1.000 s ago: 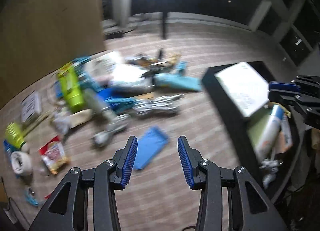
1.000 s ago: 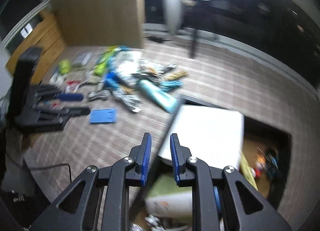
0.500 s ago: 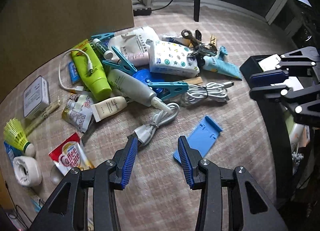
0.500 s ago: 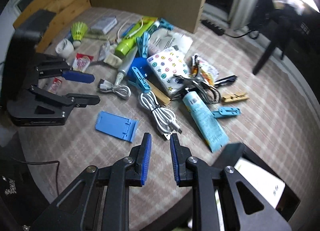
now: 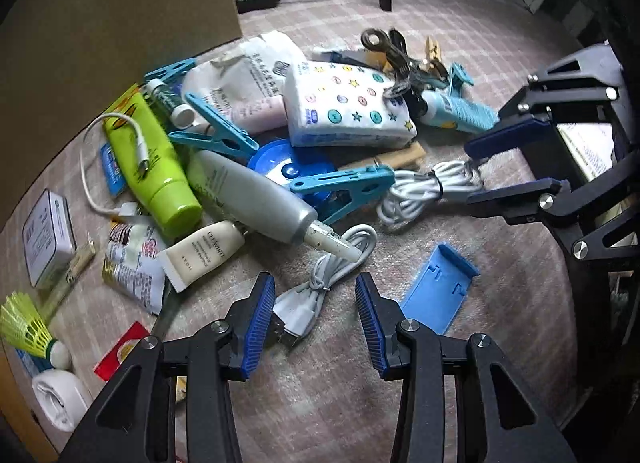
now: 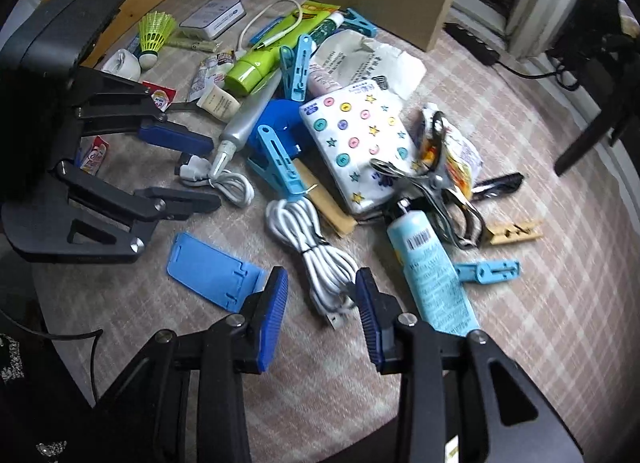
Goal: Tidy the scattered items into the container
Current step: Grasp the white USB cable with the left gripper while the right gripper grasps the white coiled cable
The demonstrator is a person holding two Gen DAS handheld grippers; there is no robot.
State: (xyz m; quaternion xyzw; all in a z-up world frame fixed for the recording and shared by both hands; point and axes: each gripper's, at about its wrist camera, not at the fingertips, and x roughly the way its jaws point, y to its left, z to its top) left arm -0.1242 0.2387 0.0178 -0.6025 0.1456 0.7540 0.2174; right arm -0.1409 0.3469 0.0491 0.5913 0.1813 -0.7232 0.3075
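Scattered items [image 5: 256, 167] heaped on checked pink cloth [image 6: 540, 303], both tongs [image 5: 315, 319] [image 6: 321, 313] part-open, empty, right's jaws just widening.

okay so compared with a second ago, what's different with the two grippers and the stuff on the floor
Both grippers have come down from over the black container onto the pile. The right gripper has just been opening its jaws; they now straddle the end of the bundled white cable without pressing it. The left gripper stays open above the small grey cable. Nothing was picked up or dropped. The blue phone stand and the rest of the clutter lie as before.
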